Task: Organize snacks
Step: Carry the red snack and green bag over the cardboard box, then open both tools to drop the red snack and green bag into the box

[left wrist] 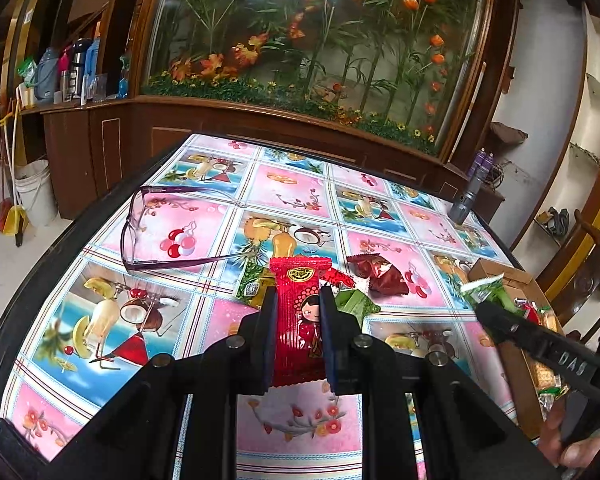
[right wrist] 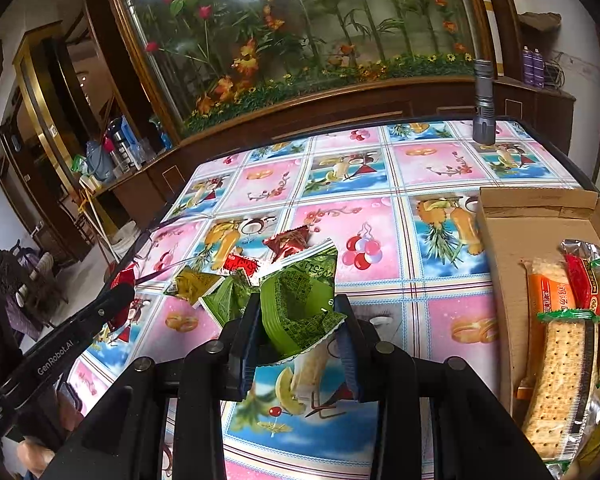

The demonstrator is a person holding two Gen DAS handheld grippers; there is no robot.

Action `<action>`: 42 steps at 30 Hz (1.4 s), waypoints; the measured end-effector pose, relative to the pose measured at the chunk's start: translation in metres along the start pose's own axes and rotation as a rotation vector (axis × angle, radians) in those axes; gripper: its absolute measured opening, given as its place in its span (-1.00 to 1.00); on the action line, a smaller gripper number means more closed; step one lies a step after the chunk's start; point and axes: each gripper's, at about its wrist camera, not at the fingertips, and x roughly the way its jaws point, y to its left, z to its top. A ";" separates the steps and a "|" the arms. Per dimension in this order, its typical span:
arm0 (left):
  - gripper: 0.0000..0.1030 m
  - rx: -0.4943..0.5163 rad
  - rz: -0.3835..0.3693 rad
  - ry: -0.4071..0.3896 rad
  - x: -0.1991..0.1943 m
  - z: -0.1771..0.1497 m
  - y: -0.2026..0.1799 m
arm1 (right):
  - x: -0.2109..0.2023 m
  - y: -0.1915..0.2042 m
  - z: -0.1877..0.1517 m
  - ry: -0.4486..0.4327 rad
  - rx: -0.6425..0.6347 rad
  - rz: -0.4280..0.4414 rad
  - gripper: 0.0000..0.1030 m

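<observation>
A red snack packet (left wrist: 298, 320) printed with a cartoon figure is clenched between the jaws of the left gripper (left wrist: 298, 308), lifted clear of the patterned tabletop (left wrist: 172, 220). The right gripper (right wrist: 298, 320) has its jaws clamped on a crumpled green snack packet (right wrist: 300, 304), also held above the tabletop. Just beyond both grippers a small cluster of loose snacks lies on the tabletop: a dark red wrapper (left wrist: 380, 272), a yellow-green packet (right wrist: 194, 282), a small red packet (right wrist: 240, 264) and another green packet (right wrist: 228, 300). On the right side a cardboard box (right wrist: 500, 240) sits at the tabletop edge and already holds several snacks, among them a cracker pack (right wrist: 560, 380) and an orange packet (right wrist: 546, 292). A pair of purple-framed glasses (left wrist: 148, 232) lies on the tabletop to the left of the cluster, and a grey flashlight (right wrist: 483, 104) stands upright at the far right corner.
</observation>
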 end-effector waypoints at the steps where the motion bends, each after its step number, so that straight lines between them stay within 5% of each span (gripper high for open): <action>1: -0.64 0.009 0.002 -0.003 -0.001 0.000 -0.002 | -0.002 -0.002 0.002 -0.005 0.006 0.003 -0.26; 9: -0.64 0.130 -0.011 -0.037 -0.012 -0.008 -0.048 | -0.057 -0.083 0.027 -0.141 0.197 -0.030 -0.27; 16: -0.64 0.223 -0.153 -0.002 -0.008 -0.021 -0.136 | -0.104 -0.175 0.024 -0.225 0.342 -0.121 -0.27; 27: -0.64 0.311 -0.400 0.179 0.028 -0.062 -0.286 | -0.114 -0.261 0.012 -0.161 0.479 -0.152 -0.28; 42: -0.64 0.393 -0.419 0.214 0.031 -0.094 -0.322 | -0.093 -0.271 0.005 -0.046 0.503 -0.174 -0.28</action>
